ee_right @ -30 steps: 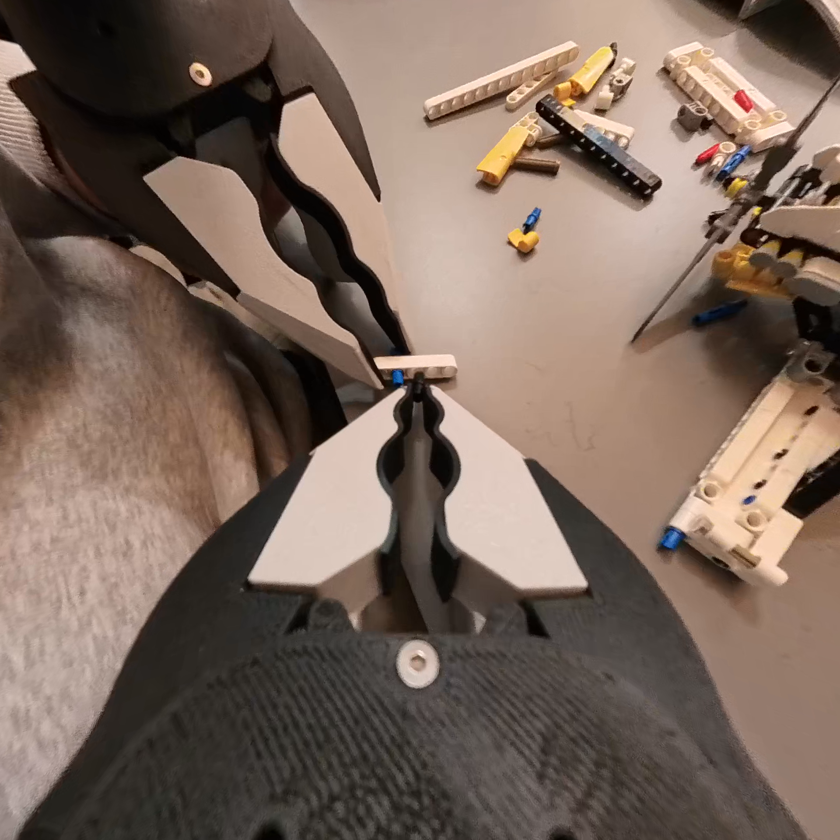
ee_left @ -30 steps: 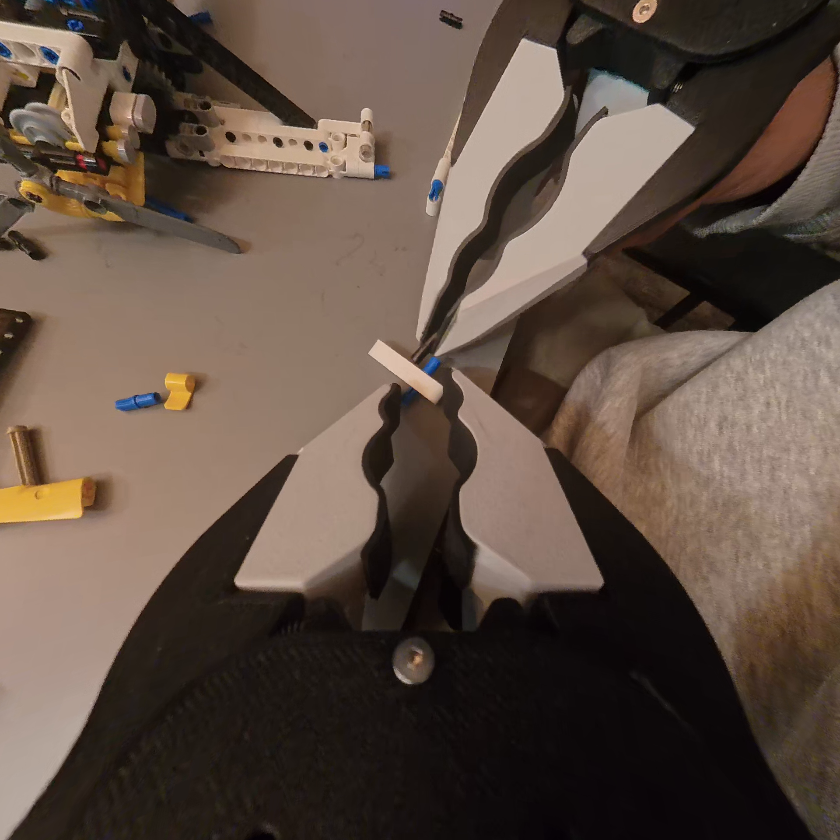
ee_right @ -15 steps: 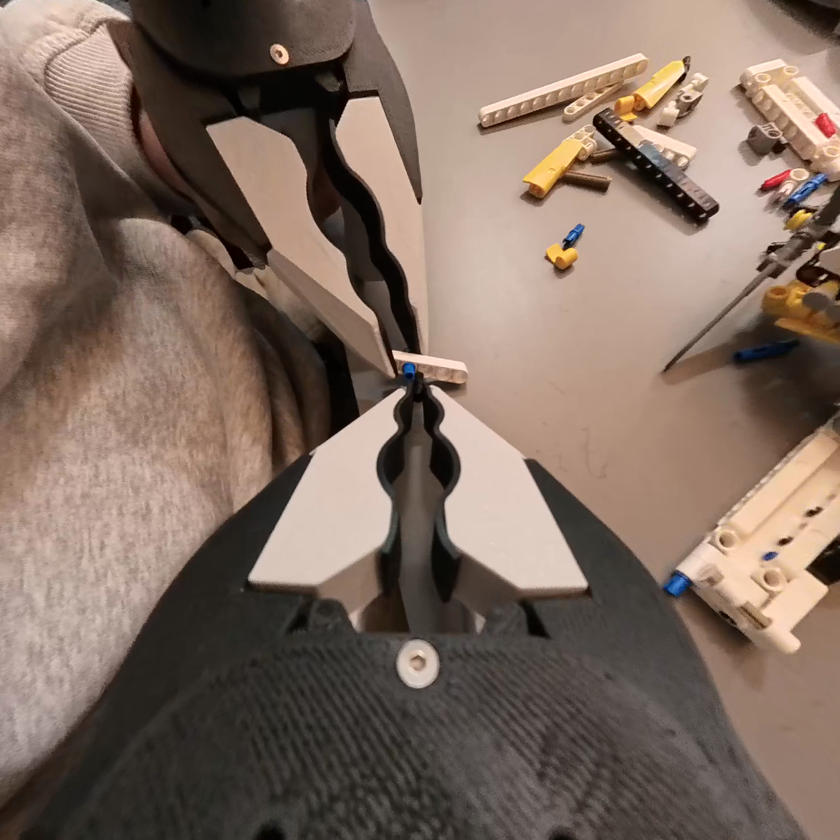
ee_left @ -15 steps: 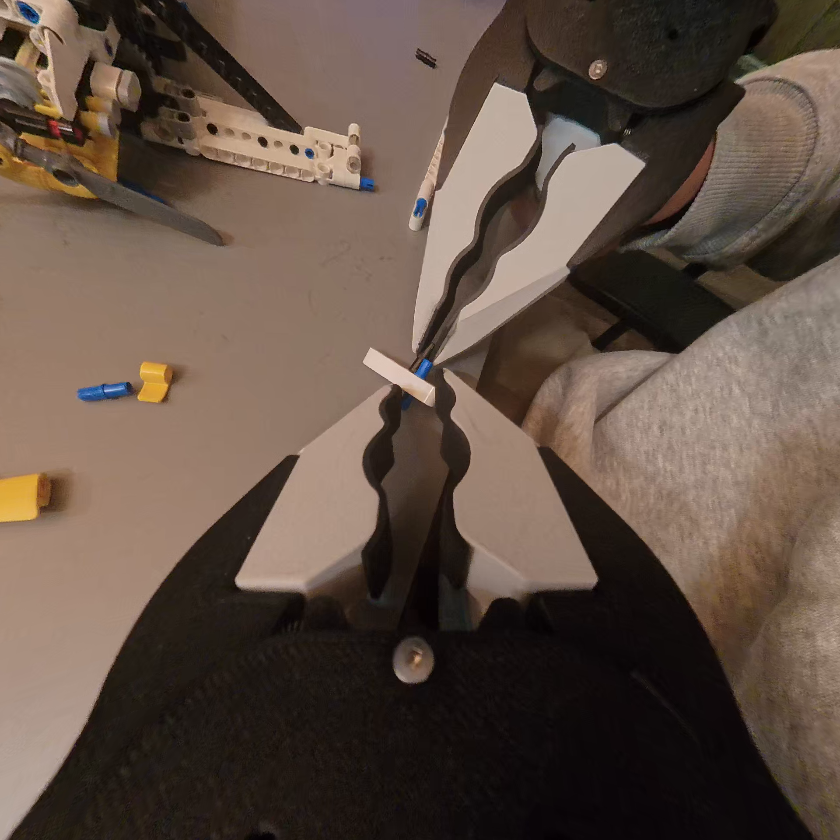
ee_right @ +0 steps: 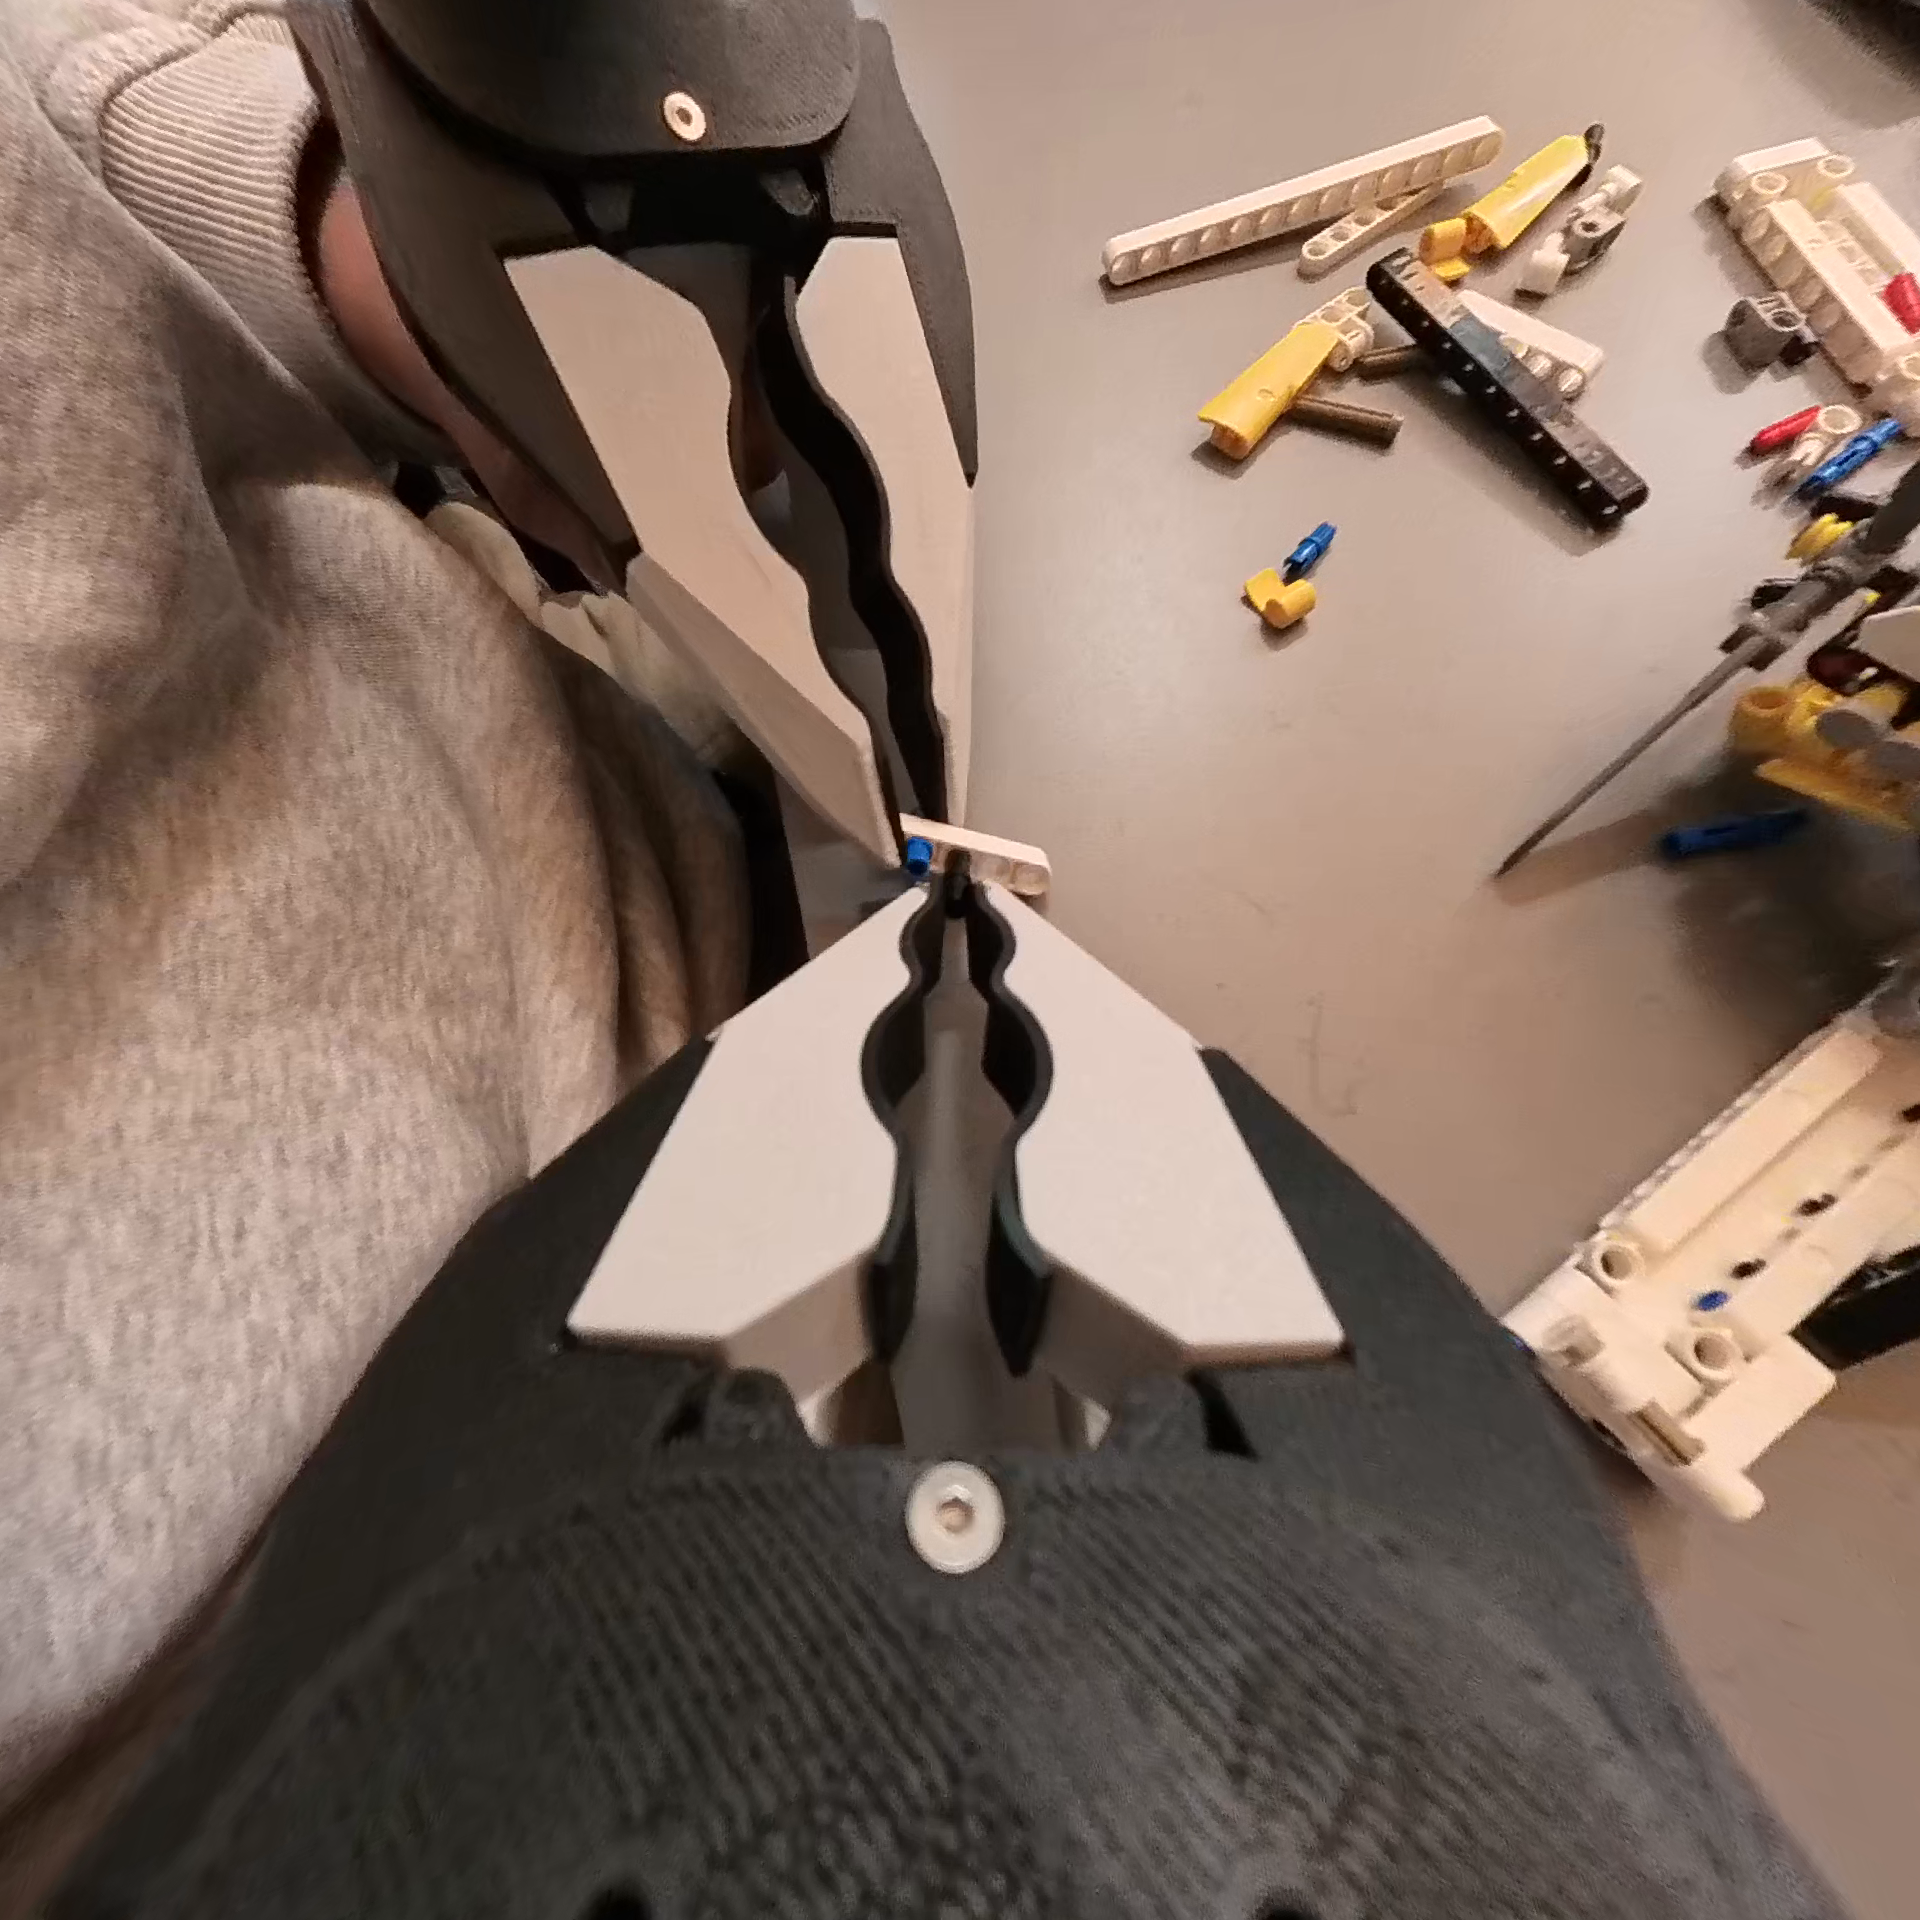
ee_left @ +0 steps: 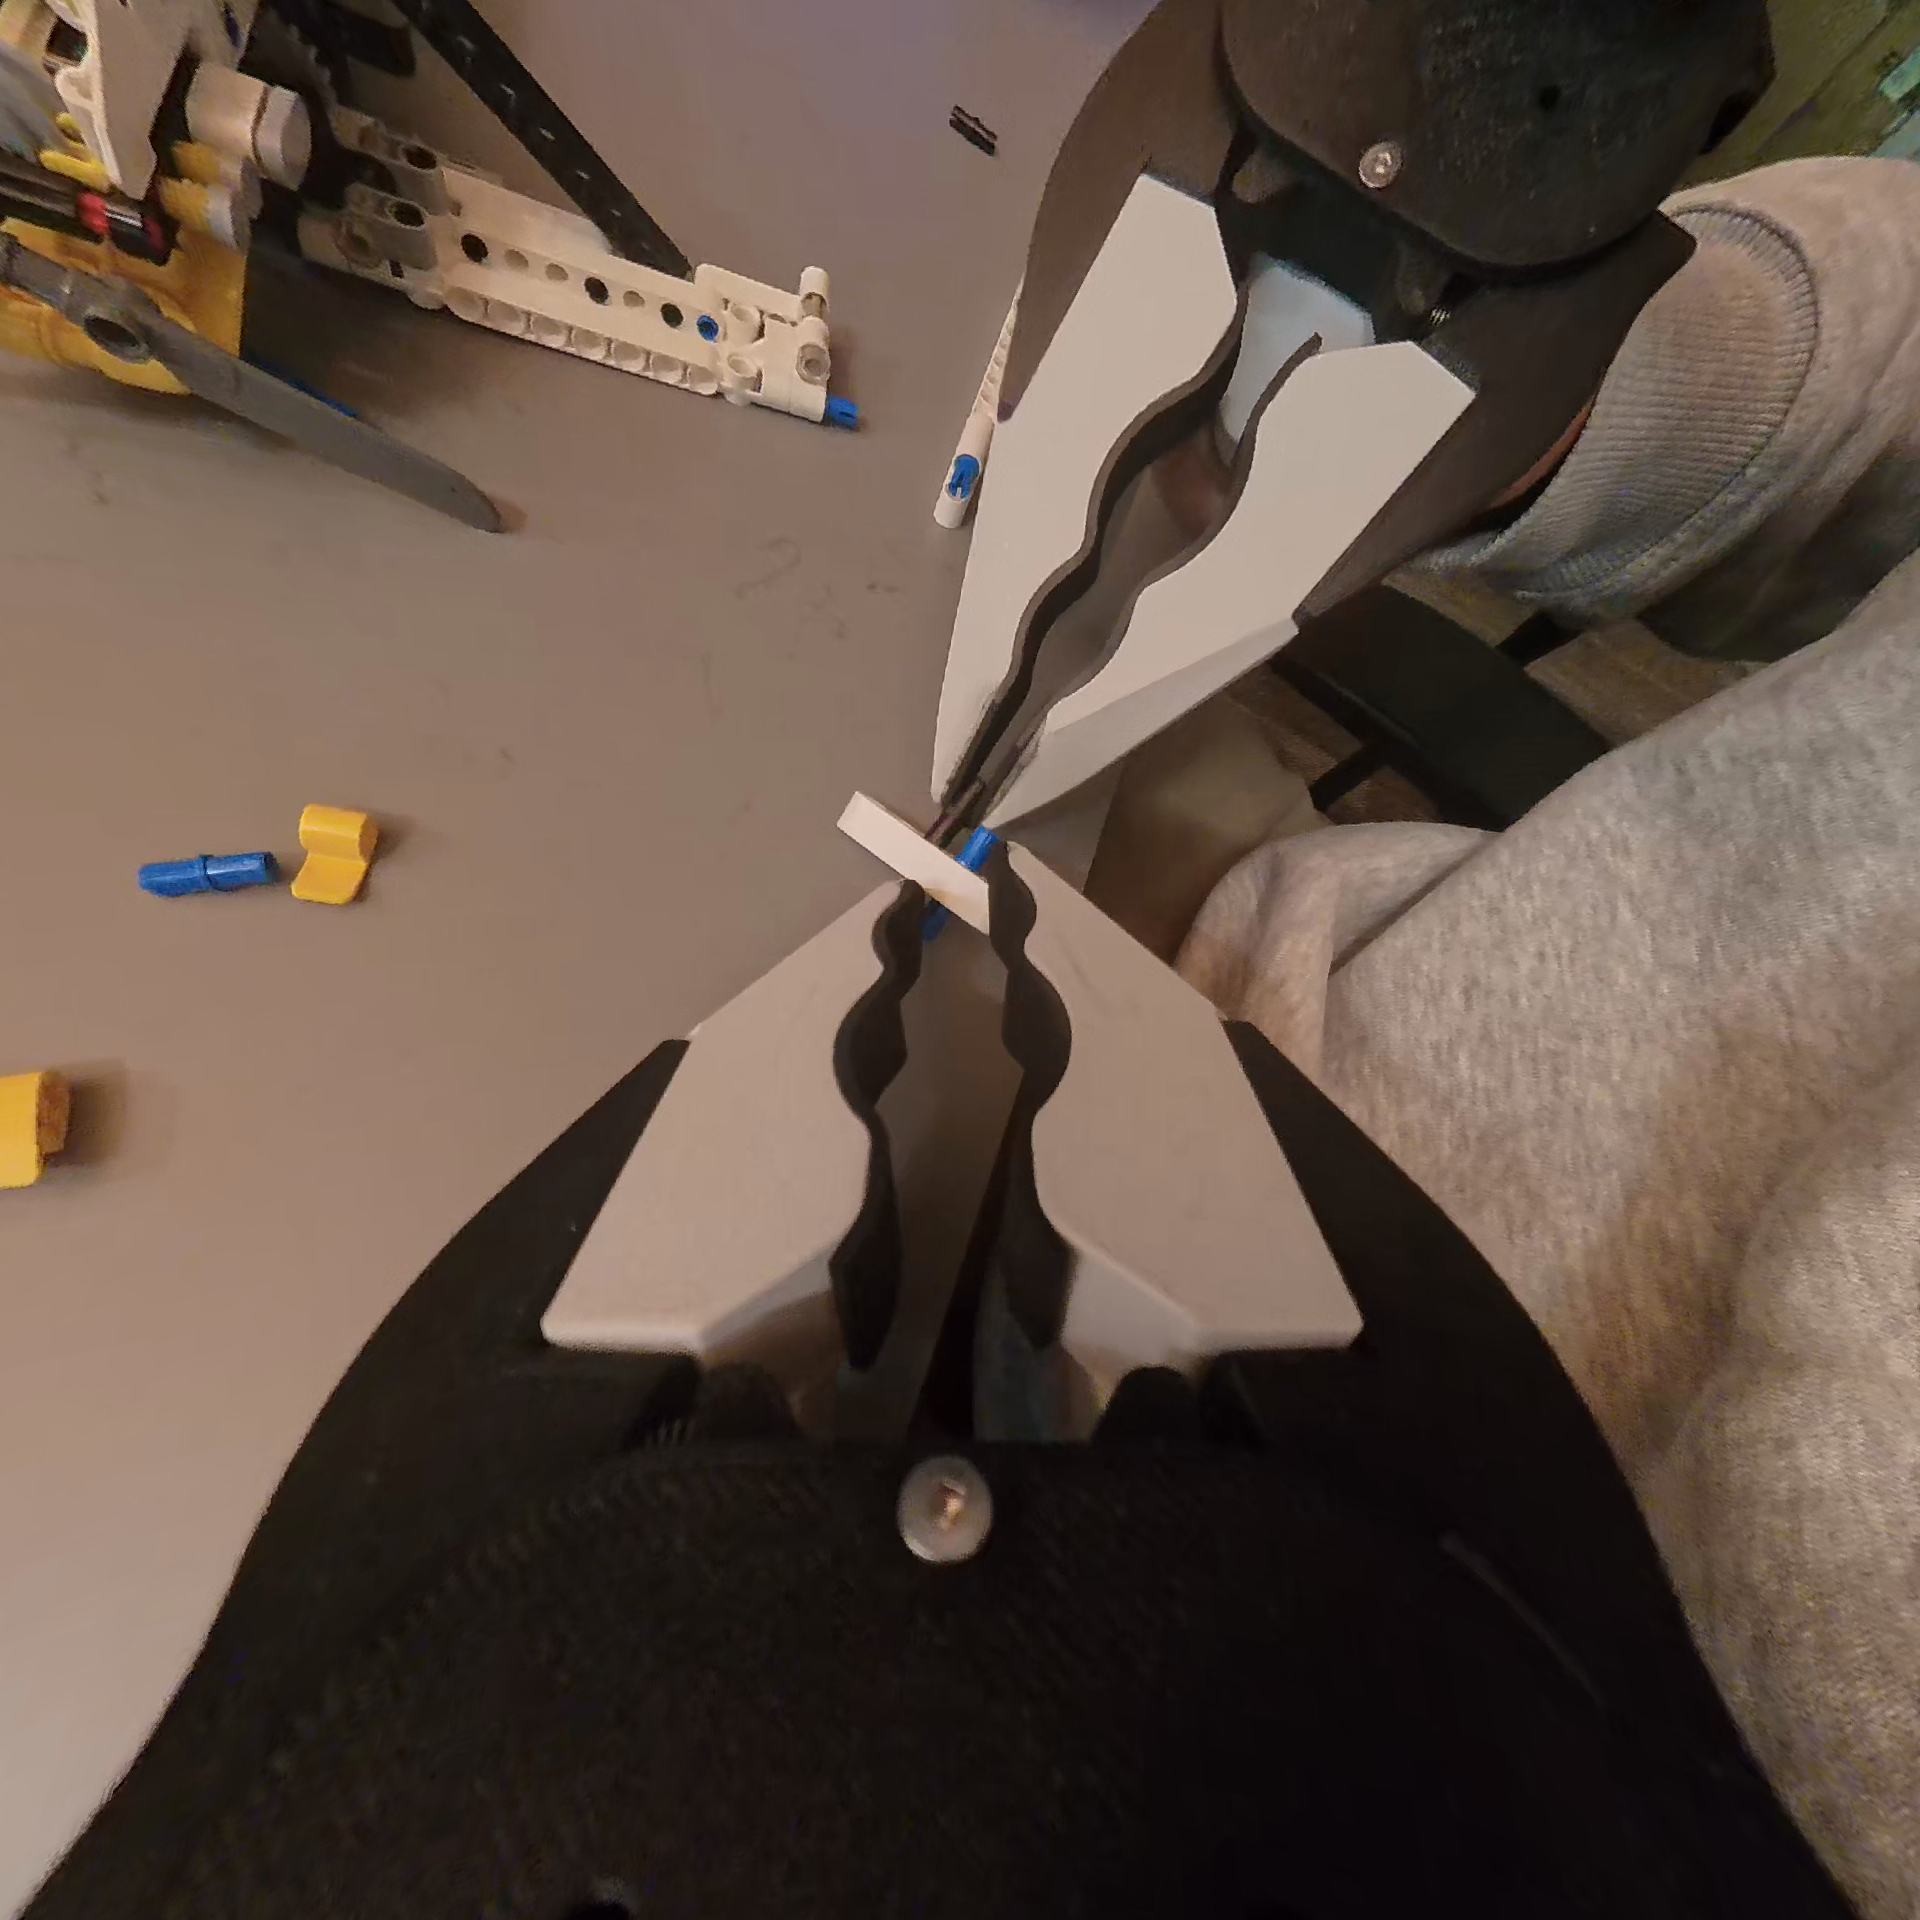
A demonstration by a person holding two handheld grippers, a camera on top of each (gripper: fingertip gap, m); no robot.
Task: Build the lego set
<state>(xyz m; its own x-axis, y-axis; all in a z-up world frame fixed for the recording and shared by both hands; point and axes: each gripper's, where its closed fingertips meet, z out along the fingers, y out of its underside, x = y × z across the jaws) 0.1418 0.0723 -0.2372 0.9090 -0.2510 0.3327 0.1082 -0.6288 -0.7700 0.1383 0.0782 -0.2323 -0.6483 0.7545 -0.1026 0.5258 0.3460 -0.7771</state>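
Left wrist view: left gripper (ee_left: pixel 951 888) clenched on a short white beam (ee_left: pixel 914 868) with a blue pin (ee_left: pixel 971 850) through it; the beam lies crosswise at the fingertips, just over the near edge of the grey table (ee_left: pixel 468 675)
Right gripper: right gripper (ee_left: pixel 971 800) comes in from the far side, tip to tip with the left; its jaws are pinched on a small black pin (ee_left: pixel 951 821) that touches the beam
Right wrist view: the same meeting seen from the other side; right gripper (ee_right: pixel 954 894), black pin (ee_right: pixel 954 883) at its tips, white beam (ee_right: pixel 982 847) sticking out to the right, blue pin (ee_right: pixel 916 857) at the beam's left end
Table edge: runs just beside the joined tips; beyond it, a grey-clad lap (ee_left: pixel 1558 1039) and a grey sleeve (ee_right: pixel 156 312) fill that side closely
Open room: a bare stretch of table lies between the grippers and the loose parts
Loose parts: yellow connector (ee_left: pixel 335 852) beside a loose blue pin (ee_left: pixel 206 871); long white beam (ee_right: pixel 1304 197), black beam (ee_right: pixel 1507 384), yellow panel (ee_right: pixel 1268 390), all well apart from the grippers
Model: partly built model (ee_left: pixel 416 249) at the far left of the left wrist view; its white frame end (ee_right: pixel 1662 1351) sits near the right gripper's flank
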